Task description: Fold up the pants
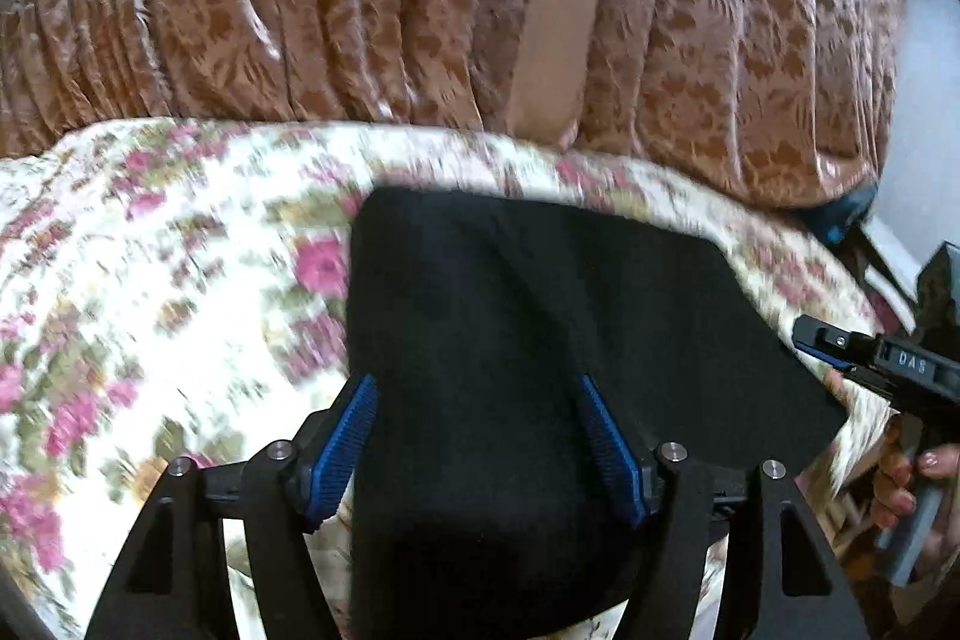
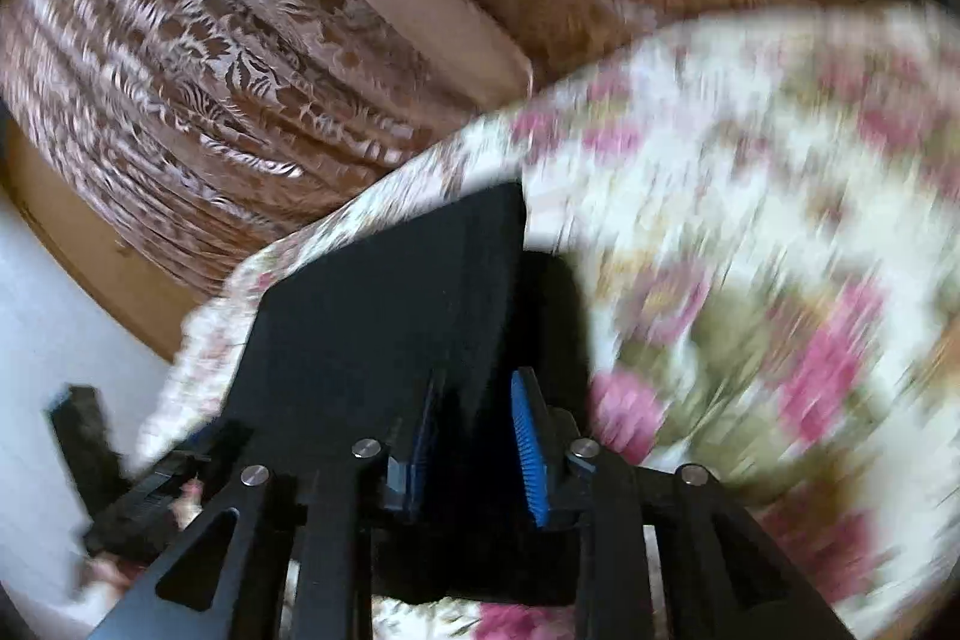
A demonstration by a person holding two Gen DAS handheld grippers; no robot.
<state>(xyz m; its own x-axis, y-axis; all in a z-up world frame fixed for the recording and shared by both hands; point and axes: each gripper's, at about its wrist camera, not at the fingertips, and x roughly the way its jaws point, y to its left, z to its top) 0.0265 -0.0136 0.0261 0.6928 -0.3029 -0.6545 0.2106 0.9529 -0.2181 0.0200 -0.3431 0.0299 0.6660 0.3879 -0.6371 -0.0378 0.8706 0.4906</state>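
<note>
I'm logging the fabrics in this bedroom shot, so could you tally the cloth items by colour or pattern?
Black pants: 1
White bedspread with pink flowers: 1
Brown patterned curtain: 1
Total: 3

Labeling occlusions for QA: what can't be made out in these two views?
- Pants, left wrist view: near end is hidden behind the left tool; fold lines are lost in flat black.
- Bedspread, right wrist view: pattern is smeared by motion blur.
- Right tool, left wrist view: cut off by the right edge, so its grip is unclear.
</note>
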